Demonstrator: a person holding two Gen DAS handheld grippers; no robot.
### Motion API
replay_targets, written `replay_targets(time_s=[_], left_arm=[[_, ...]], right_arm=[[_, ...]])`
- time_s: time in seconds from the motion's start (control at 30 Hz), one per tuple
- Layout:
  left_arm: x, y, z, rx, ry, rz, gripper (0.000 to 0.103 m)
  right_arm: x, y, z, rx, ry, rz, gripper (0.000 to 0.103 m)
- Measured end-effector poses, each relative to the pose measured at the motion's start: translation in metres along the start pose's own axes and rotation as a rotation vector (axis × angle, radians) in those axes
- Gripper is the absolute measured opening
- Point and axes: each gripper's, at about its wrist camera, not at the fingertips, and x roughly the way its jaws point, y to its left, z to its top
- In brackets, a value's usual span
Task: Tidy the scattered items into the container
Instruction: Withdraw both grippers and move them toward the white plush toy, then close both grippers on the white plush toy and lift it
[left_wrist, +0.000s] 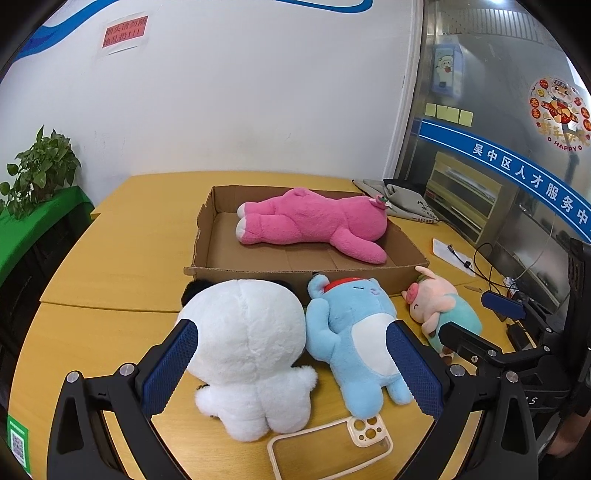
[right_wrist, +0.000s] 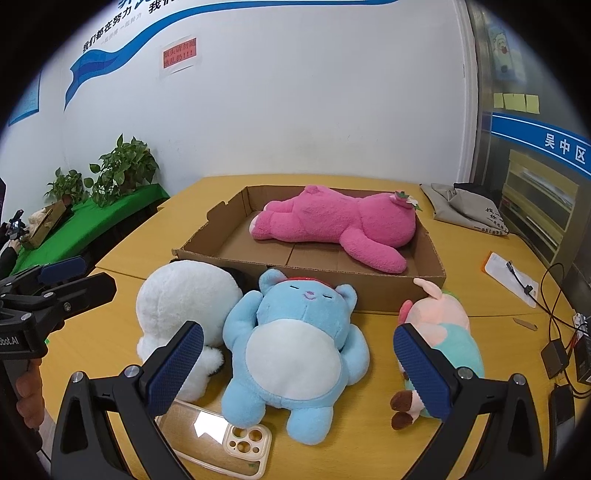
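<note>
Toys: three soft toys lie on the yellow table (left_wrist: 122, 258) in front of the cardboard box (left_wrist: 306, 275); a fourth is already in it.
Left gripper (left_wrist: 291, 367): jaws wide apart, empty, held over the white plush (left_wrist: 251, 347) and the blue bear (left_wrist: 354, 332).
Right gripper (right_wrist: 297, 363): jaws wide apart, empty, straddling the blue bear (right_wrist: 295, 354).
White plush: back to the camera, touching the blue bear's arm, close against the box's near wall.
Blue bear: on its back, head toward the box, between the white plush and the pink pig (right_wrist: 443, 328).
Pink pig: to the right of the bear, its body partly hidden behind the right gripper's right finger.
Phone case (right_wrist: 221, 443): clear, flat on the table, just under the bear's foot and the white plush.
Cardboard box: low, open; pink bear (left_wrist: 314, 225) lies on its side inside, along the far half.
Surroundings: grey cloth bag (right_wrist: 469, 210) beyond the box; cables and chargers (right_wrist: 554, 332) at the right edge; potted plants (right_wrist: 122, 166) on a green-covered shelf to the left.
</note>
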Motion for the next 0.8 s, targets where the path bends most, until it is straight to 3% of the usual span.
replay_targets(time_s=[0.57,0.8], left_arm=[[0.018,0.034,-0.006,-0.049,0.05,-0.006,0.103],[0.038,0.062,-0.011,-0.098,0.107,-0.03,0.103]], right_arm=[[0.026,0.019,0.002,-0.018,0.045,0.022,0.103],[0.041,0.033,0.001,-0.028,0.074,0.069,0.103]])
